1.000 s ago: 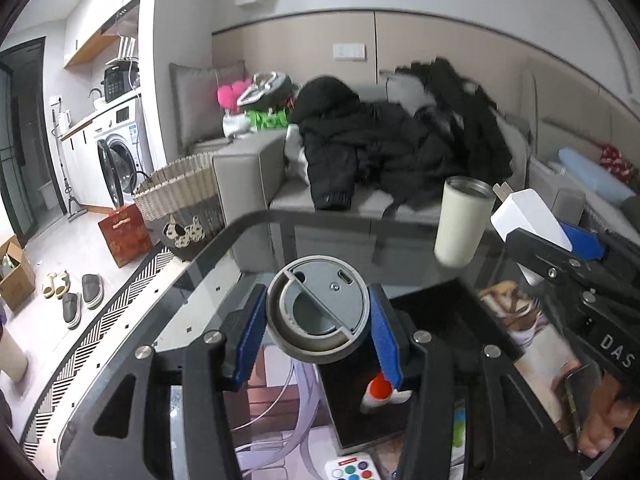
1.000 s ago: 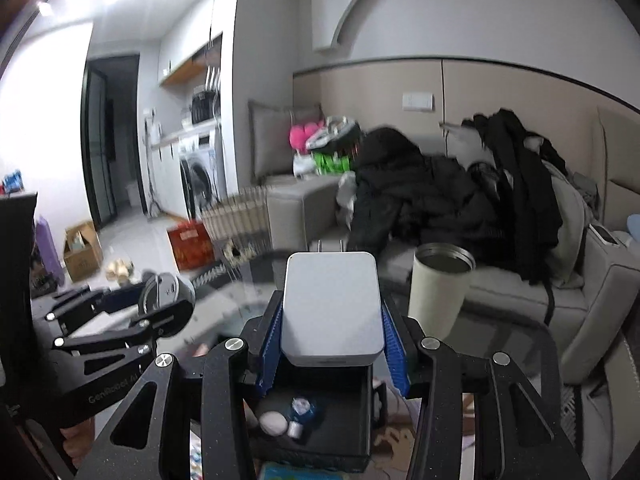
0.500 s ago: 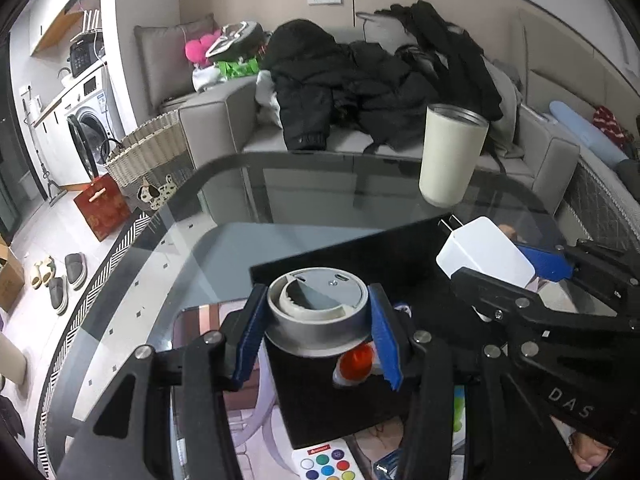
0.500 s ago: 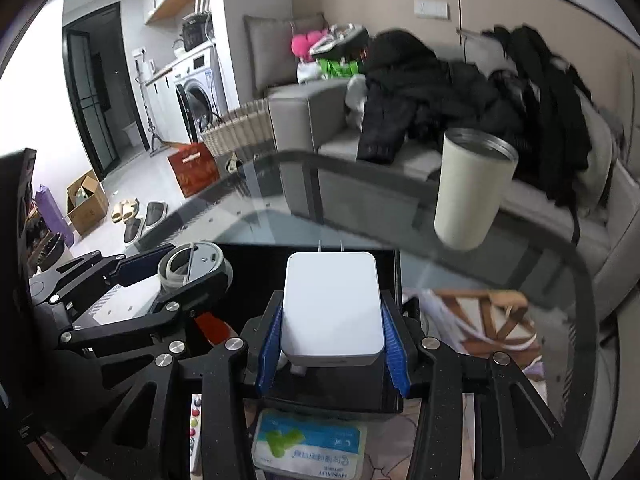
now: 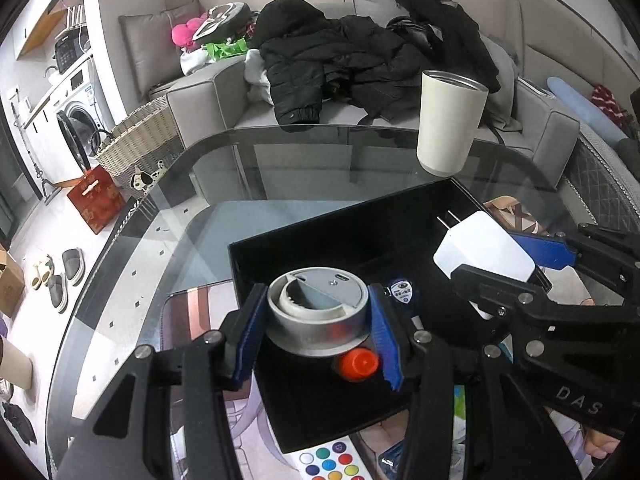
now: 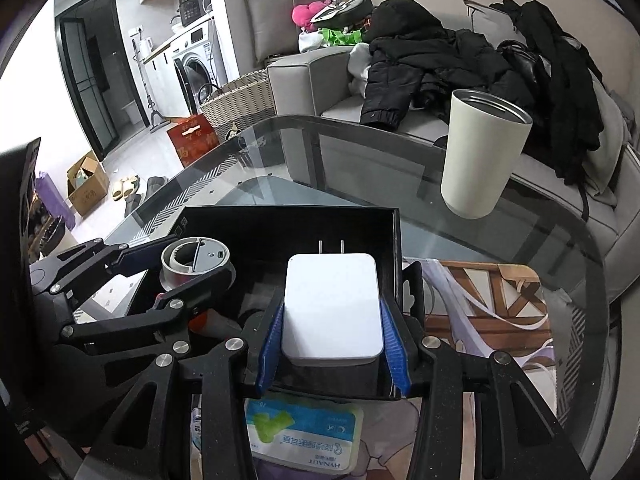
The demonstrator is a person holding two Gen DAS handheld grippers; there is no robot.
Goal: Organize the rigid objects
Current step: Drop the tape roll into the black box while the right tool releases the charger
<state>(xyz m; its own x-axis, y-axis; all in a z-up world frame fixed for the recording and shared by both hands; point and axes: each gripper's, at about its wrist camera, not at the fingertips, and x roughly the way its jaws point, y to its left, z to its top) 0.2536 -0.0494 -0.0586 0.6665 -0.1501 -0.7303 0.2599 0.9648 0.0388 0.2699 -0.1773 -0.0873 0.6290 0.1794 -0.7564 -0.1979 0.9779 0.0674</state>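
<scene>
A home, small apt w/ living rm open to a laundry/kitchen nook. Grey sofa [image 5: 224, 92] piled w/ black coats [image 5: 332, 52] and cushions, wicker basket [image 5: 140, 136] beside it. Front-load washing machine [image 6: 196, 68] under a counter, w/ what looks like a rice cooker [image 6: 192, 4] on top, too small to be sure. Slippers [image 5: 60, 272] on the tiled floor, cardboard box [image 6: 86, 184] by the dark door. Glass desk [image 5: 280, 168] up front.

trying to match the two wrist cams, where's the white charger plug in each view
Left wrist: the white charger is at the right, clamped in the right gripper, over the black tray.
Right wrist: the white charger is at centre bottom, between the blue pads.
Shared landmark: the cream tumbler, upright on the glass table beyond the tray.
</scene>
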